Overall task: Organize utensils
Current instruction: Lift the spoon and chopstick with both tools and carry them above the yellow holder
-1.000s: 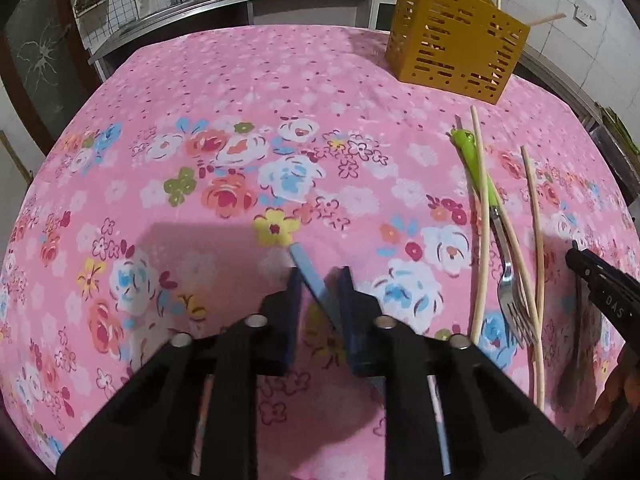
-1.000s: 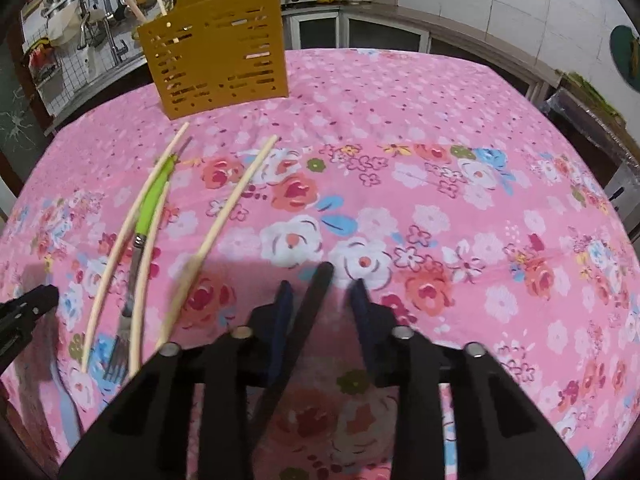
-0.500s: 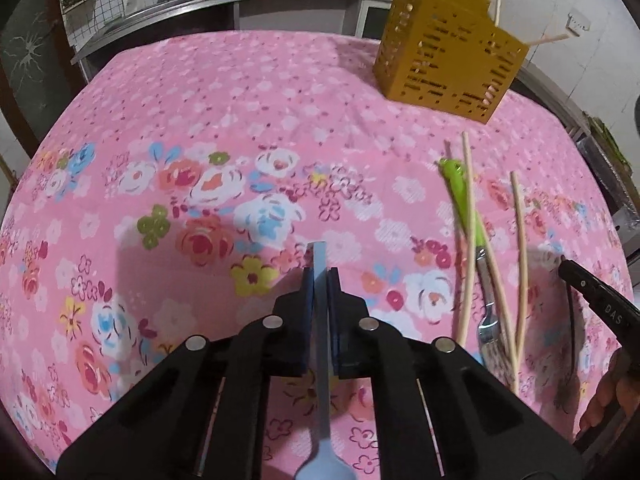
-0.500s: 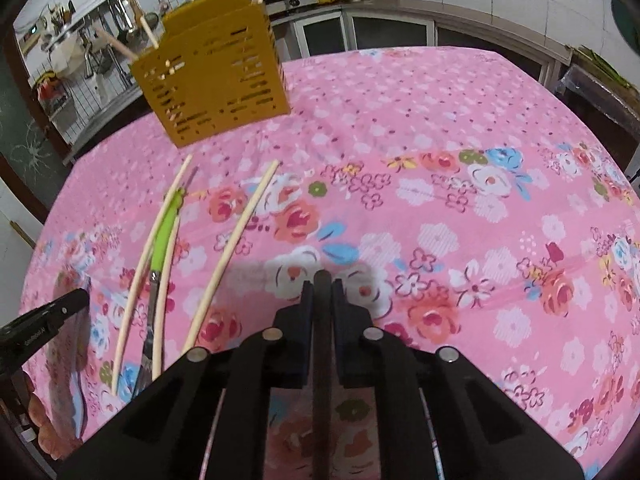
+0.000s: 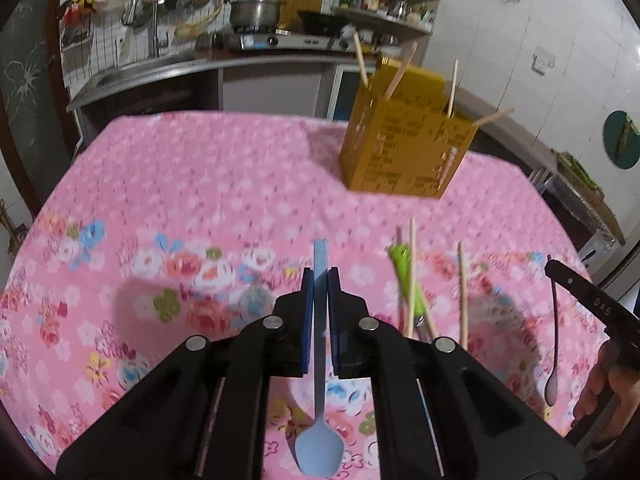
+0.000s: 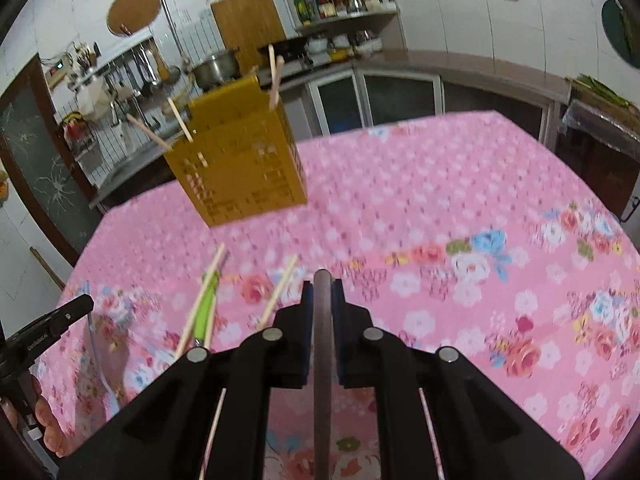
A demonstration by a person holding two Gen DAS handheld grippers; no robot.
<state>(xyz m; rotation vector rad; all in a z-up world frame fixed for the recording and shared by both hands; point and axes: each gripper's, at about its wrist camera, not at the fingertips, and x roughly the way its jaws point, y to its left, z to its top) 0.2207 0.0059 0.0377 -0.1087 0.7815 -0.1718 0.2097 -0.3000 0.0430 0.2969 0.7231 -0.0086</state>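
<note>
My left gripper (image 5: 320,276) is shut on a light blue spoon (image 5: 320,420), bowl hanging down toward the camera, lifted above the pink floral tablecloth. My right gripper (image 6: 322,288) is shut on a dark spoon (image 6: 322,380); that spoon also shows in the left wrist view (image 5: 553,360). A yellow slotted utensil holder (image 5: 404,144) with several chopsticks standing in it sits at the far side of the table; it also shows in the right wrist view (image 6: 236,168). A green-handled fork (image 5: 408,280) and loose chopsticks (image 5: 462,292) lie on the cloth between the grippers.
The pink floral tablecloth (image 5: 180,208) covers the whole table. A kitchen counter with a pot (image 5: 254,10), stove and hanging tools runs behind it. Shelves with bottles (image 6: 340,0) stand at the back wall.
Both grippers closed on their spoons and have lifted them off the cloth, tilting up so the holder and kitchen come into view.
</note>
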